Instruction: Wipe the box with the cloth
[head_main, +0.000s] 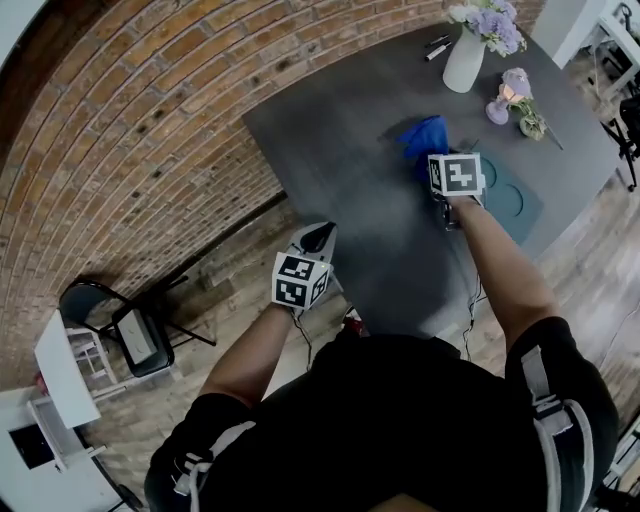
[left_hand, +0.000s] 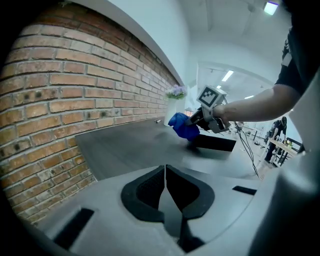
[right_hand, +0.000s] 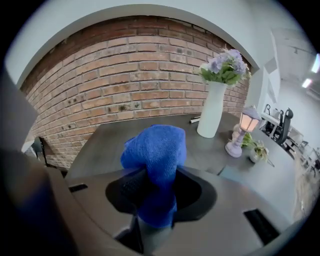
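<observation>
A blue cloth (head_main: 424, 135) hangs bunched from my right gripper (head_main: 436, 158), which is shut on it above the dark grey table (head_main: 340, 150). In the right gripper view the cloth (right_hand: 159, 150) fills the gap between the jaws of that gripper (right_hand: 157, 187). The flat teal box (head_main: 515, 205) lies on the table just right of that gripper. In the left gripper view the box (left_hand: 215, 143) is a dark slab below the cloth (left_hand: 183, 126). My left gripper (head_main: 318, 236) is held off the table's near-left edge, and its jaws (left_hand: 165, 185) are shut on nothing.
A white vase of purple flowers (head_main: 466, 55), a small lamp (head_main: 503, 97), a little potted plant (head_main: 531, 122) and pens (head_main: 437, 46) stand at the table's far end. A brick wall (head_main: 150, 120) runs along the left. A black chair (head_main: 120, 325) stands on the floor below.
</observation>
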